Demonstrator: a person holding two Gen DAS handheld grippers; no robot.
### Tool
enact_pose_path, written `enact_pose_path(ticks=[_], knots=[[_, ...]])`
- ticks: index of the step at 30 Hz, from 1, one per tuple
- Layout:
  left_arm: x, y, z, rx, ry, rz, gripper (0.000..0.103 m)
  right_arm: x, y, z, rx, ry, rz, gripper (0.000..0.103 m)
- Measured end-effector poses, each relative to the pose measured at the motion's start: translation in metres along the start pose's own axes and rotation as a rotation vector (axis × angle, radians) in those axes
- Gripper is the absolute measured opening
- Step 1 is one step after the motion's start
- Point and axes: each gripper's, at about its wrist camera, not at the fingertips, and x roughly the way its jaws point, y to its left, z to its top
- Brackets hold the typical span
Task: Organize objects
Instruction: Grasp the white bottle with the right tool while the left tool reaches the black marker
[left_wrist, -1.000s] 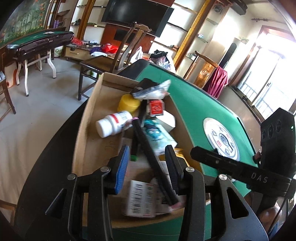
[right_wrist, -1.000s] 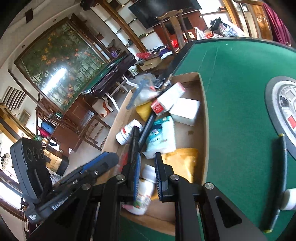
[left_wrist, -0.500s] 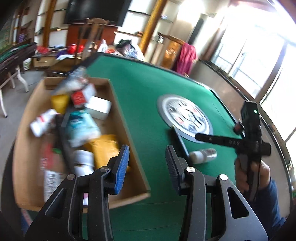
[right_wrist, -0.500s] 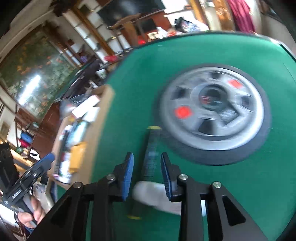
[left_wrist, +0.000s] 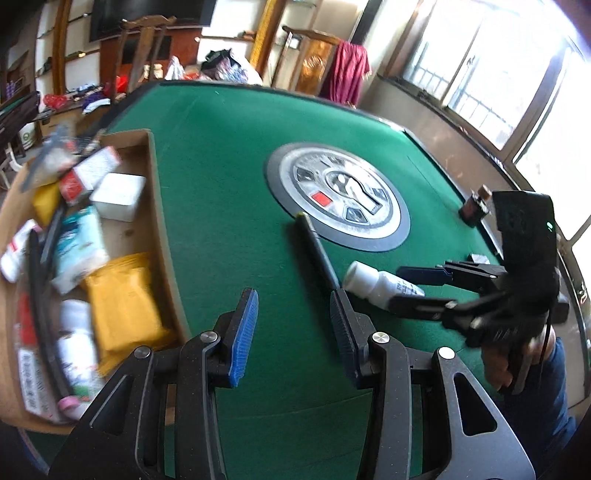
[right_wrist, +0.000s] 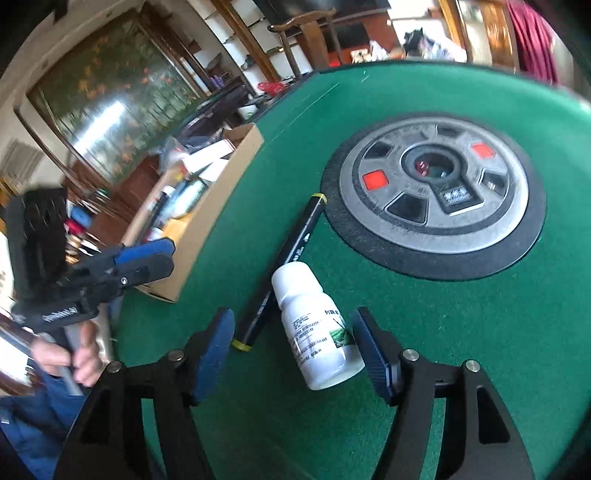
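Note:
A white pill bottle (right_wrist: 314, 332) lies on its side on the green felt table (right_wrist: 461, 332), beside a black marker (right_wrist: 284, 266). My right gripper (right_wrist: 295, 345) straddles the bottle, its jaws opening; the left pad stands clear of it, so there is no grip. From the left wrist view the same bottle (left_wrist: 380, 284) and marker (left_wrist: 317, 254) lie ahead, with the right gripper (left_wrist: 395, 288) around the bottle. My left gripper (left_wrist: 293, 332) hovers open over bare felt with nothing between its fingers. It also shows in the right wrist view, the left gripper (right_wrist: 162, 254) near the box.
A cardboard box (left_wrist: 159, 236) at the table's left edge holds several packets, bottles and cartons. A round control panel (left_wrist: 338, 199) sits in the table's middle. A small dark bottle (left_wrist: 474, 208) stands near the far right rim. A person's hand (right_wrist: 81, 354) holds the left tool.
Both views swung from over the box to the table's middle. The right jaws went from shut to wide and now straddle the white bottle. The left gripper's gap looks the same.

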Motion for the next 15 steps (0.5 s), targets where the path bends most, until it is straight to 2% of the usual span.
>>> enact_pose_path(ticks=[1, 2, 3, 7, 12, 14, 15], knots=[[0.007, -0.005, 0.002, 0.003, 0.018, 0.001, 0.040, 0.003, 0.005, -0.001, -0.029, 0.010, -0.052, 0.060], [0.013, -0.010, 0.005, 0.009, 0.034, -0.001, 0.040, 0.007, 0.008, -0.003, -0.047, 0.022, -0.095, 0.038], [0.018, -0.014, 0.005, 0.015, 0.045, -0.003, 0.040, 0.009, 0.008, -0.004, -0.044, 0.040, -0.104, 0.034], [0.041, -0.030, 0.011, 0.037, 0.095, 0.024, 0.040, 0.002, 0.000, -0.006, -0.034, 0.006, -0.174, 0.034], [0.068, -0.039, 0.016, 0.043, 0.134, 0.082, 0.040, -0.012, -0.019, -0.003, 0.058, -0.054, -0.226, 0.034], [0.078, -0.039, 0.016, 0.049, 0.148, 0.117, 0.040, -0.013, -0.021, -0.001, 0.077, -0.062, -0.212, 0.034], [0.079, -0.040, 0.015, 0.054, 0.125, 0.122, 0.040, -0.014, -0.020, 0.000, 0.080, -0.064, -0.206, 0.034]])
